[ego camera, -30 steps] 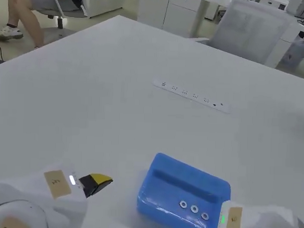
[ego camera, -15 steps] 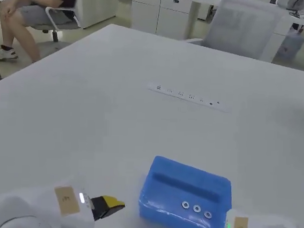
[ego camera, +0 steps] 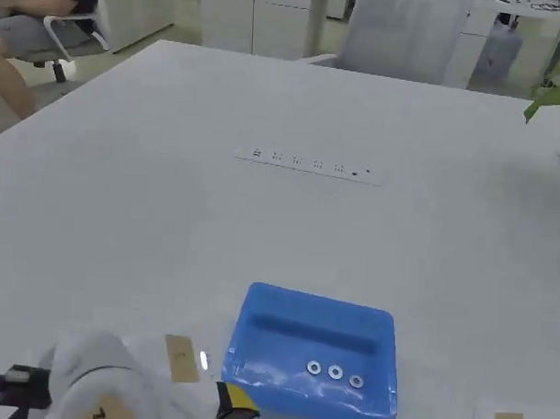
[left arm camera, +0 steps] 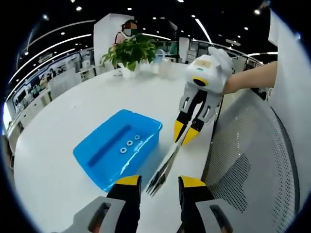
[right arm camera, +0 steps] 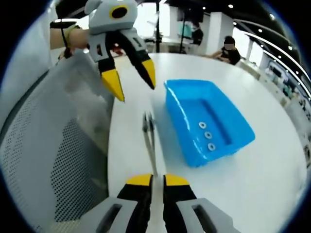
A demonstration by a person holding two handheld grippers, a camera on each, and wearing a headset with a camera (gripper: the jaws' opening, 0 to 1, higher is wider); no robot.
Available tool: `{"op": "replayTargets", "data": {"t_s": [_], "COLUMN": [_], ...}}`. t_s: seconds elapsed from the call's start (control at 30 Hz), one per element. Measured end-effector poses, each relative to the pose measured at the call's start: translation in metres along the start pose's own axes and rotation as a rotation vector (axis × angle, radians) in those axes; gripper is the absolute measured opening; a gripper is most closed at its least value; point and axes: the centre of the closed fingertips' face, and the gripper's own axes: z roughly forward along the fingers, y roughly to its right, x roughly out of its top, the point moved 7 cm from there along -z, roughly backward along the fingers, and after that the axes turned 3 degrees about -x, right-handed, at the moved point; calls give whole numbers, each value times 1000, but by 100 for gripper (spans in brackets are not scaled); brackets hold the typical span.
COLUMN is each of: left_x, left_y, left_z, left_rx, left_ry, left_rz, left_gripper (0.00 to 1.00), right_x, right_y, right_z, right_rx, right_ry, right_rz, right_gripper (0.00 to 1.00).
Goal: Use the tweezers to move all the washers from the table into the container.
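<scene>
Tabletop (ego camera: 169, 215) below, right gripper (right arm camera: 156, 180) pinches tweezers (right arm camera: 148, 136) (left gripper (left arm camera: 160, 180) faces it, agape).

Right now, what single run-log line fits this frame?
right gripper: shut on tweezers | left gripper: open | container: three washers inside

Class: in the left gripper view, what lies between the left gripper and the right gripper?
The tweezers, clamped in the right gripper, span that stretch, their tips ending between the open jaws of the left gripper, as the left gripper view shows.
</scene>
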Motion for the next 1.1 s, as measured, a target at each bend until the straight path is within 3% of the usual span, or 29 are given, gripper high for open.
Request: {"op": "replayTargets", "data": {"t_s": [0.13, 0.23, 0.33, 0.37, 0.47, 0.77, 0.97, 1.1], "left_x": [3, 1, -3, -5, -8, -10, -7, 2], "left_y": [0, -4, -6, -6, -7, -7, -7, -5], "left_z": [14, 22, 27, 28, 28, 17, 9, -1], "left_rx": [-33, -48, -67, -75, -82, -113, -116, -121], "left_ry": [-21, -50, -77, -99, -134, -163, -127, -68], "left_rz": [-5, -5, 2, 29, 49, 114, 127, 179], "left_gripper": [32, 32, 29, 29, 28, 20, 20, 11], "right_x": [4, 3, 8, 12, 23, 73, 99, 114], "right_y": [-3, -5, -7, -9, -14, -25, -30, -28], "right_z": [7, 13, 14, 11, 2, -31, -34, -29], "right_rx": [24, 19, 17, 11, 16, -15, -8, 0], "right_ry": [-3, -37, -28, -11, 27, 166, 215, 244], "right_rz": [-42, -117, -199, -229, -227, -254, -290, -304], "right_gripper": [2, 0, 0, 0, 0, 0, 0, 0]}}
